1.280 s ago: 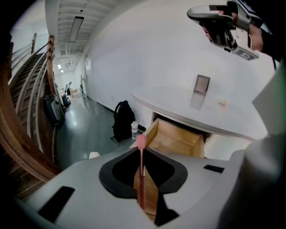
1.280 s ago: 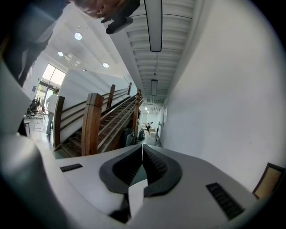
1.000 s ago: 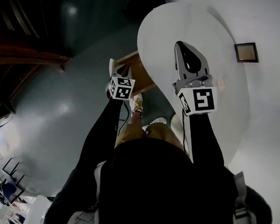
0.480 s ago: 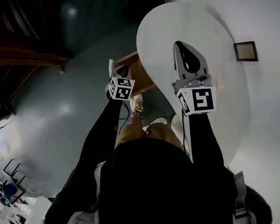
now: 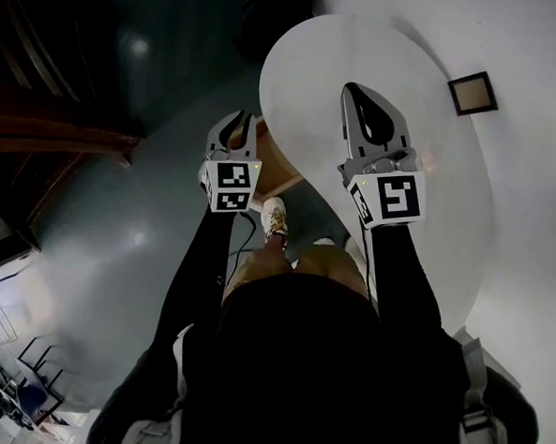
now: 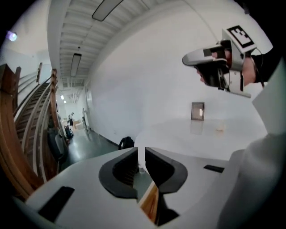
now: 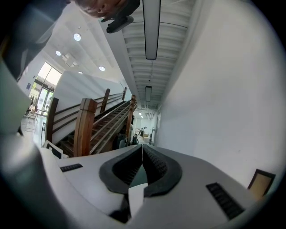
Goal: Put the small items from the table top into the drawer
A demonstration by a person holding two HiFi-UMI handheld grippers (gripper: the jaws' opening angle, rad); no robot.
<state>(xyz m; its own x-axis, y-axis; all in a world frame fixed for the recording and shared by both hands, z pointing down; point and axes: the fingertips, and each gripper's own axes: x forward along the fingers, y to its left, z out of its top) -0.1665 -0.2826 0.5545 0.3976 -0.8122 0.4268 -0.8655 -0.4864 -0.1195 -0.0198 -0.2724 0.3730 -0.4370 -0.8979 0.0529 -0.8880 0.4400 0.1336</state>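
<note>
The white round table fills the right of the head view. An open wooden drawer juts out under its left edge. My left gripper hangs above the drawer at the table's rim, its jaws a narrow gap apart with nothing between them; through that gap the left gripper view shows a strip of the drawer's wood. My right gripper is held over the table top, jaws shut and empty. One small pale item lies on the table top beyond the right gripper.
A small dark-framed square sits beyond the table against the white wall, also in the left gripper view as a frame. The person's shoe stands on the grey floor below the drawer. A wooden staircase is at the left.
My left gripper has risen from down at the drawer to the height of the table's rim. The right gripper has lifted only slightly.
</note>
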